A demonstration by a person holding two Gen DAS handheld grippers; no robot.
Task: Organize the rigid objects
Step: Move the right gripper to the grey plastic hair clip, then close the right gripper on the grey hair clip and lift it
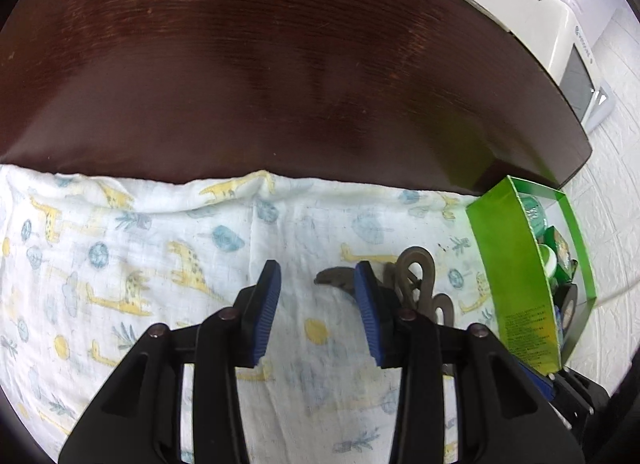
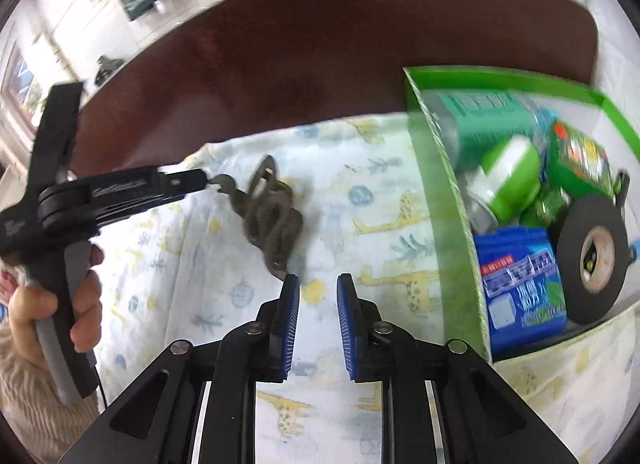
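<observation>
A grey metal tool with looped handles [image 1: 418,284] [image 2: 270,216], like old scissors, lies on the giraffe-print cloth [image 1: 140,264] [image 2: 380,200]. My left gripper [image 1: 318,312] [image 2: 207,182] is open; the tool's pointed end pokes in beside its right finger, and the pads do not press on it. My right gripper [image 2: 318,320] hovers over the cloth just in front of the tool. Its pads stand close together with nothing between them. The green box [image 1: 516,264] [image 2: 444,192] at the right holds a black tape roll [image 2: 592,260], a blue packet [image 2: 520,288] and green bottles [image 2: 508,176].
The cloth covers the near part of a dark wooden table [image 1: 280,64] [image 2: 320,44]. A white appliance [image 1: 560,4] stands beyond the table's right corner. In the right wrist view a hand [image 2: 86,304] in a cream sleeve holds the left gripper's handle.
</observation>
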